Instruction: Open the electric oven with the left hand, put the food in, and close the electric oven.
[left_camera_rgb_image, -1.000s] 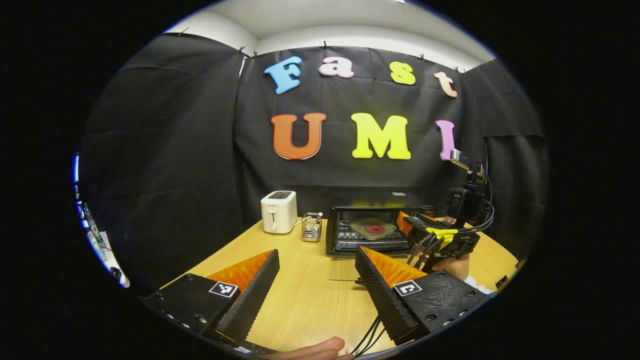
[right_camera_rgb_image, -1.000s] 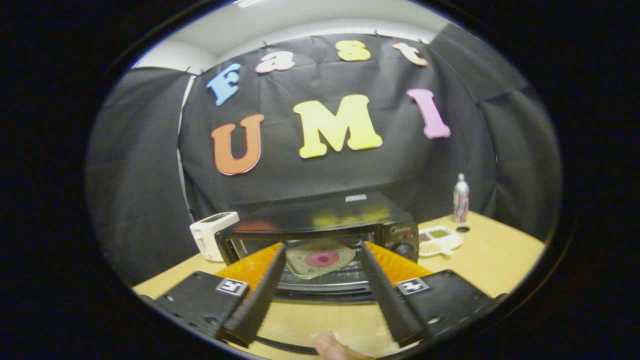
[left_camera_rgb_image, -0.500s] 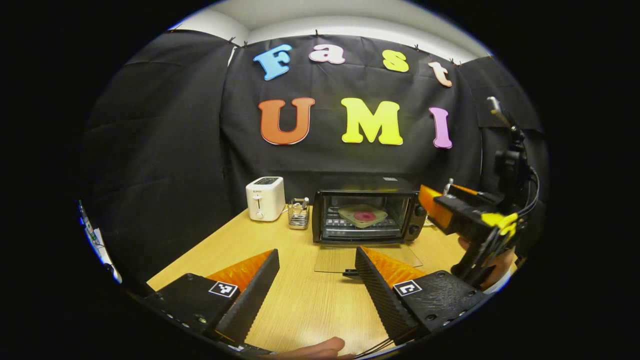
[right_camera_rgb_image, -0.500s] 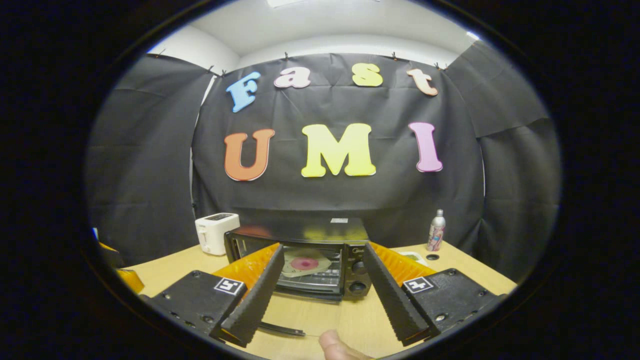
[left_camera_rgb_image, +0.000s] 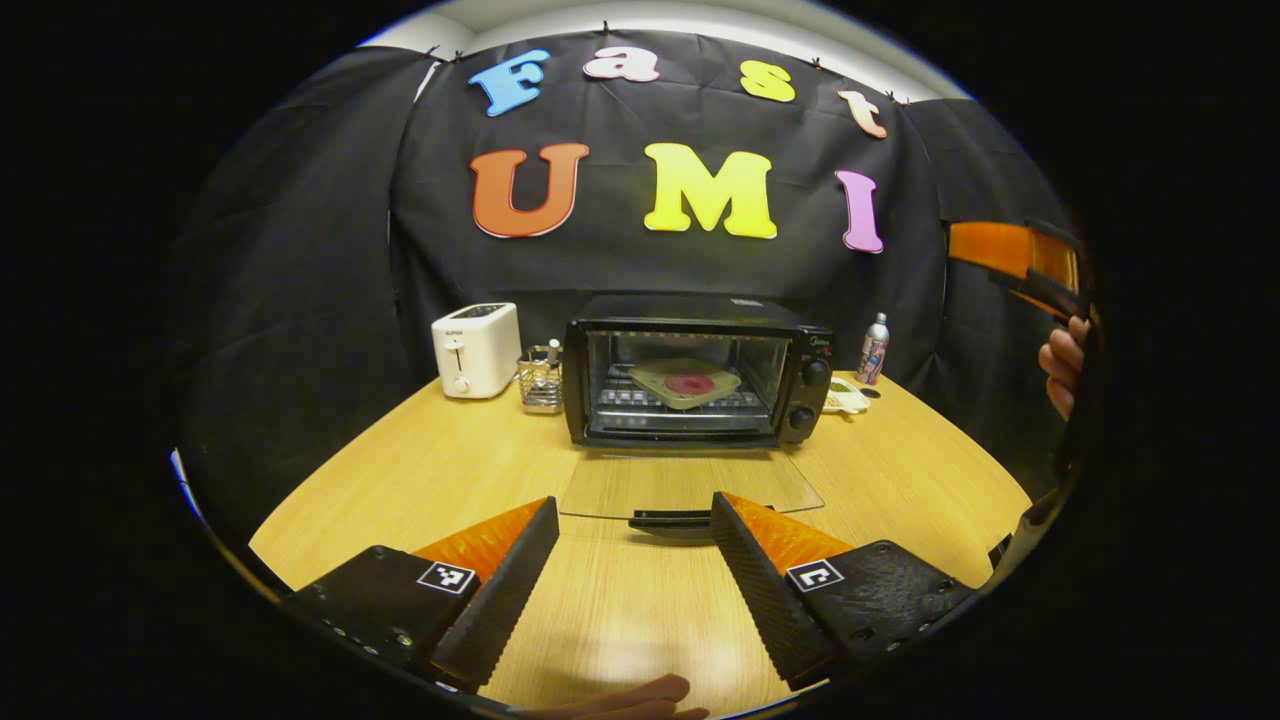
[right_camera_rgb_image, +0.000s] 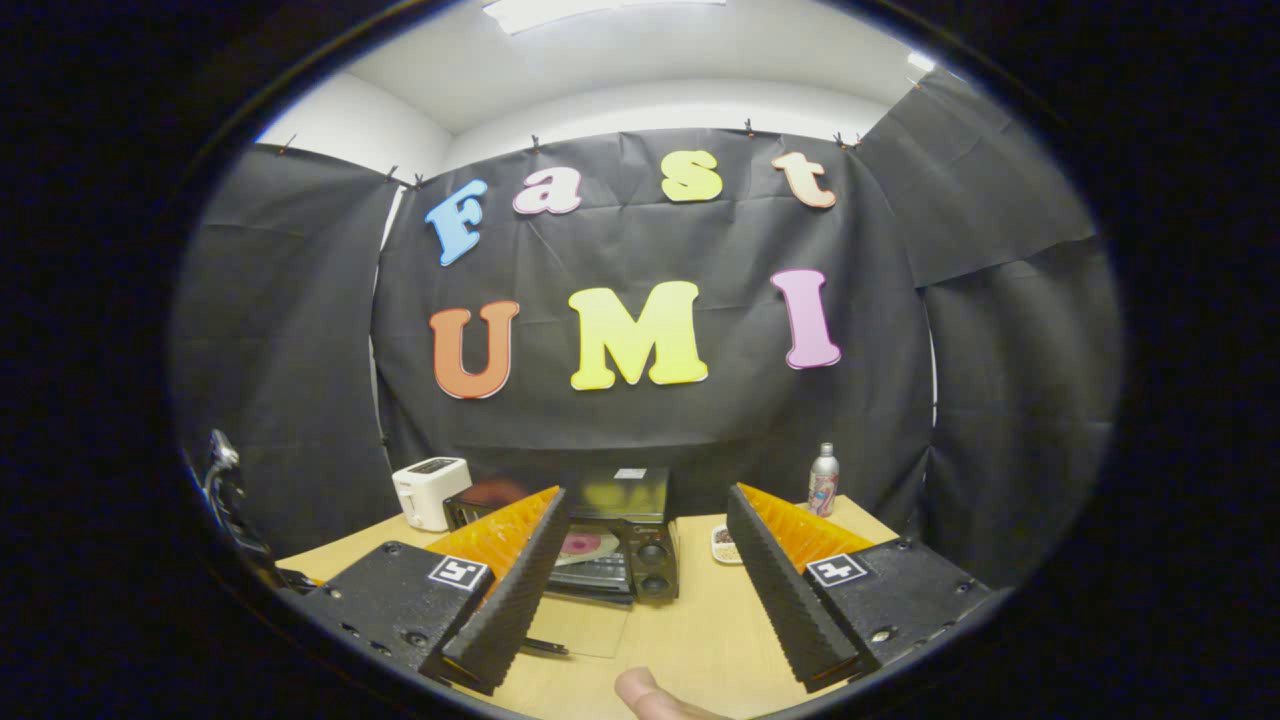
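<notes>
The black electric oven (left_camera_rgb_image: 690, 380) stands at the back of the wooden table with its glass door (left_camera_rgb_image: 690, 485) folded down flat toward me. Inside, on the rack, lies a pale plate with a red food item (left_camera_rgb_image: 686, 382). My left gripper (left_camera_rgb_image: 635, 545) hovers open above the table just short of the door's handle (left_camera_rgb_image: 668, 519), with nothing between its fingers. In the right gripper view the oven (right_camera_rgb_image: 625, 545) sits farther off, and my right gripper (right_camera_rgb_image: 645, 560) is open and holds nothing. At the right edge of the left gripper view, that right gripper's orange finger (left_camera_rgb_image: 1010, 250) is raised high, with a hand (left_camera_rgb_image: 1060, 365) under it.
A white toaster (left_camera_rgb_image: 476, 349) and a small metal rack (left_camera_rgb_image: 541, 378) stand left of the oven. Right of it are a spray bottle (left_camera_rgb_image: 874, 348) and a small white dish (left_camera_rgb_image: 846, 398). The tabletop (left_camera_rgb_image: 420, 470) stretches bare on the left, and black cloth walls close the booth.
The right gripper has drawn back from the oven and risen, leaving the plate on the rack. The left gripper has also pulled back, so the open door now shows whole.
</notes>
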